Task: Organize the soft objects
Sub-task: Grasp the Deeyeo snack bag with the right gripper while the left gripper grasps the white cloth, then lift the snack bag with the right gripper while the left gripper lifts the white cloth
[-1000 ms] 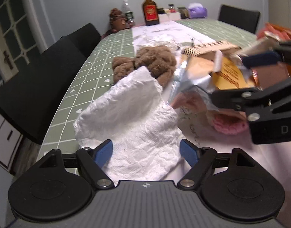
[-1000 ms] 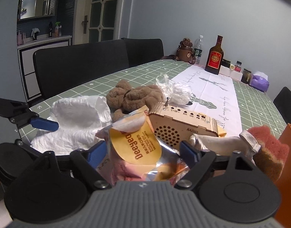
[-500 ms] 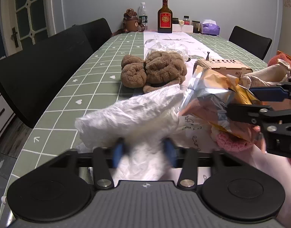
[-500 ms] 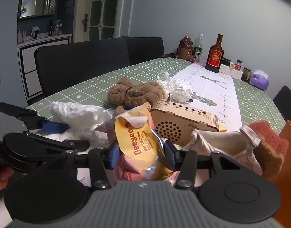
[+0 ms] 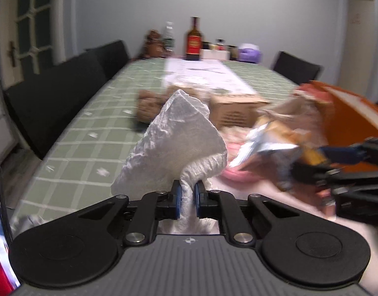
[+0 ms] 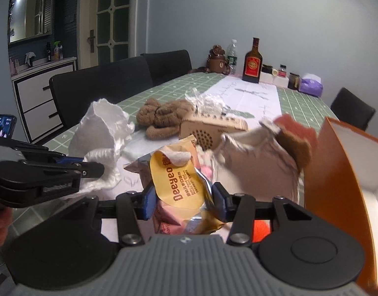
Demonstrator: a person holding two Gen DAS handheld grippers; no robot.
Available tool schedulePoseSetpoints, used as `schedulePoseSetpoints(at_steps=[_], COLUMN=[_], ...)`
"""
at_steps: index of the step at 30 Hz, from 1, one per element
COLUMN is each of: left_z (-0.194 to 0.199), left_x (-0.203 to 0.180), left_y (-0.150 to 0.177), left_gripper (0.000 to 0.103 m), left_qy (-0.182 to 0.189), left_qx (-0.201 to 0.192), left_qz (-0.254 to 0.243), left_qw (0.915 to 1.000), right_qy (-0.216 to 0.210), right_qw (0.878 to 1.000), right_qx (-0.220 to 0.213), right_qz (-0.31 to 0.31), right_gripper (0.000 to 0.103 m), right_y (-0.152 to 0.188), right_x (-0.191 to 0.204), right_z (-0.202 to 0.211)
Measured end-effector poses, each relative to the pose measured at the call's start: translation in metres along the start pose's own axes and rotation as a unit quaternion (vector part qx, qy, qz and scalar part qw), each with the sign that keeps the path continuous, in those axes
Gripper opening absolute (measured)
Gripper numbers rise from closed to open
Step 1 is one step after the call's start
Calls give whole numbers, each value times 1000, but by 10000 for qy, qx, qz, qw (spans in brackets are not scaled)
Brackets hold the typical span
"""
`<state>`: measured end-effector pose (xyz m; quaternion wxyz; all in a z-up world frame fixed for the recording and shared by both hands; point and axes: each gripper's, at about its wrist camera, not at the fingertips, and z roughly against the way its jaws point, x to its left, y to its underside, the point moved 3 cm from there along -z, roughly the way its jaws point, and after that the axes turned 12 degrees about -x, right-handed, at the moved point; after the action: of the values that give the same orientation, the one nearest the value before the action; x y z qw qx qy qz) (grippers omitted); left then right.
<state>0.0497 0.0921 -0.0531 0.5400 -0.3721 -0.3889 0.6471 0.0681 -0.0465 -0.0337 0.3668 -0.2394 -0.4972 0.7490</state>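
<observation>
My left gripper (image 5: 187,194) is shut on a crumpled white tissue (image 5: 179,138), which stands up lifted in front of it; the tissue also shows in the right wrist view (image 6: 100,128). My right gripper (image 6: 182,197) is shut on a yellow and silver snack packet (image 6: 175,180), held above the table; the packet shows blurred in the left wrist view (image 5: 270,143). A brown plush toy (image 6: 164,118) lies on the green table behind. A beige cloth bag (image 6: 258,157) and a reddish plush piece (image 6: 297,140) sit to the right.
An orange box (image 6: 341,180) stands open at the right. A wooden radio (image 6: 213,128) and crinkled clear plastic (image 6: 203,101) lie mid-table. A pink knitted item (image 5: 235,175) lies on the white runner. Bottles (image 6: 252,64) and jars stand at the far end. Black chairs (image 6: 102,86) line the left side.
My left gripper has closed on the white tissue and lifted it. My right gripper has closed on the snack packet and raised it toward the orange box.
</observation>
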Motion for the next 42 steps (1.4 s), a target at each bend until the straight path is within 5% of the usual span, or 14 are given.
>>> schedulePoseSetpoints(at_steps=[5,10,13,17,21,27,38,42], left_z=[17,13,12,19,39,22,-41,-31], left_x=[-28,-39,-46,-53,-61,-53,-21,-18], left_y=[8,26,33,39,34,19,23,23], left_gripper=[12,15,28,68,89,97,97,97], left_qy=[717,809,760,782,885,1036,1723,2105], left_qx=[506,750,636,345,-179,12,1007,1139], left_qz=[-72,-242,-629,-1034,-1709,-2716,-1544,-1445], left_qw=[9961,9936,9931,9910,9811,9568,9676,9601], right_qy=[246,423,432,452,447,416,227,283], right_qw=[9996,9985,9979,9979,9980,9978,9982,9973], right_qx=[152,338,473,428,431,449,415,542], right_qz=[-47,-67,-126,-167,-139,-245,-361,-406], right_gripper=[48,48,49,51,54,58,70,63], right_y=[22,40,50,55,57,55,55,62], right_x=[-2,-7,-9,-9,-9,-12,-13,-18], right_z=[28,42,41,42,42,41,39,34])
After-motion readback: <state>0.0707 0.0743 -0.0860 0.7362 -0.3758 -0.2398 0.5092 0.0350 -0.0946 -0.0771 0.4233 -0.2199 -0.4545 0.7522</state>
